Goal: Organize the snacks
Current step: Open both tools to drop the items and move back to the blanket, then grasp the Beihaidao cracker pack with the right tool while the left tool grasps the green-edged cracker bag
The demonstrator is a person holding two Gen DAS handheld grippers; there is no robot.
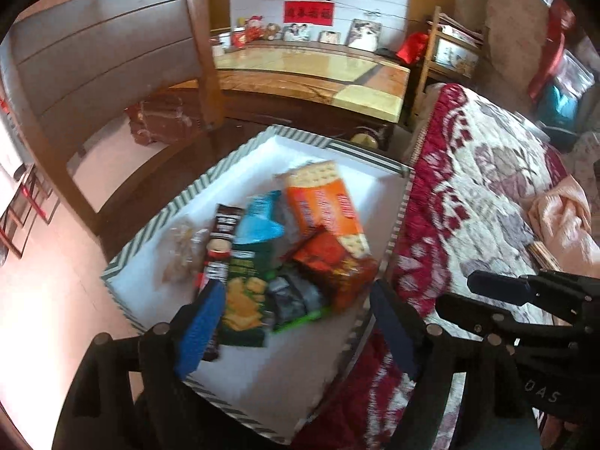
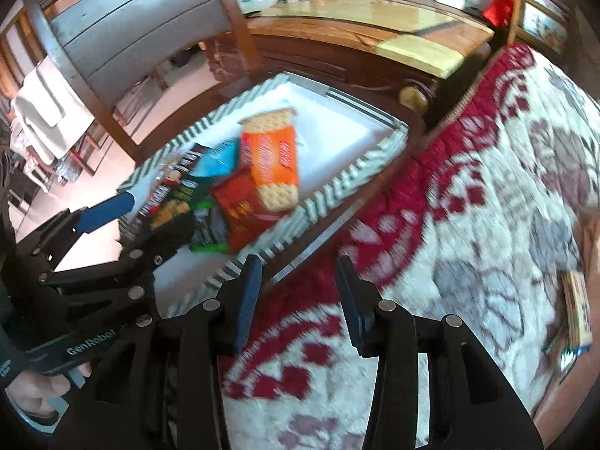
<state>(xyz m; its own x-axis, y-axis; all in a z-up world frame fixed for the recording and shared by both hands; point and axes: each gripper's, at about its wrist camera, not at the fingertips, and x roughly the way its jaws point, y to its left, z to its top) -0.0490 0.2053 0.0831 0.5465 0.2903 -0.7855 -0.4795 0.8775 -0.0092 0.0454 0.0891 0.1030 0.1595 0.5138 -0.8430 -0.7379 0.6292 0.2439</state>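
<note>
Snacks piled in the striped box (image 1: 157,225)!
Left hand-held gripper (image 1: 296,322) hangs spread right over the snack packets (image 1: 285,247); right hand-held gripper (image 2: 296,300), spread and empty, hovers above the quilt (image 2: 468,206) beside the box.

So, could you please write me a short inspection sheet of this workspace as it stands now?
Surface: striped-rim white box beside a red and white floral quilt.
Job's things: orange cracker pack, blue packet, red packet, green chip bag and dark sachet, all piled inside the box.
Clutter: a small printed pack lies on the quilt, far right.
Grippers: left tool open over the box, empty; right tool open over the quilt, empty.
Cables: nothing seen.
Surroundings: wooden chair, glossy cabinet top with framed photos, wall television.
</note>
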